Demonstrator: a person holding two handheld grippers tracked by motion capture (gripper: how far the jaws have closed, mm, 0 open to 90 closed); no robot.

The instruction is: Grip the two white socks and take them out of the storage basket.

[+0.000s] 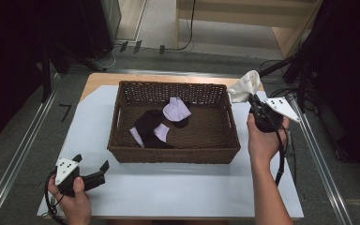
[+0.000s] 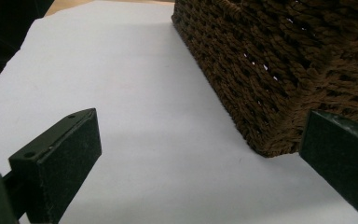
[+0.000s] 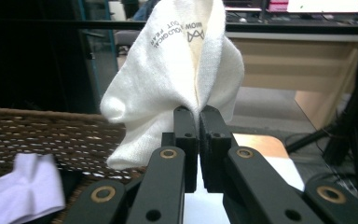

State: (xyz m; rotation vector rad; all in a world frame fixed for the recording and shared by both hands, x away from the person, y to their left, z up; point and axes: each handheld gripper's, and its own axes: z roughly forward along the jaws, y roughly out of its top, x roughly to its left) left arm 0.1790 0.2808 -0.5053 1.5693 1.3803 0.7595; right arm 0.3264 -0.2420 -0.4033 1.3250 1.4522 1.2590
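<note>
Your right gripper [image 1: 252,99] has its jaws clamped on a white sock [image 1: 244,86], held at the upper right of the high view, just outside the basket's [image 1: 174,155] far right corner. You look mid-carry: the next move calls for swinging left over the rim and lowering before you let go. Dark and pale socks [image 1: 161,125] already lie in the basket's middle, so aim for bare weave. Your left gripper [image 1: 93,168], jaws spread and empty, rests at lower left on the white sheet [image 1: 178,187], clear of the path.

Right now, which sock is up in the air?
The white sock, pinched by the right tongs beside the basket. The lilac sock and black socks lie inside it.
</note>
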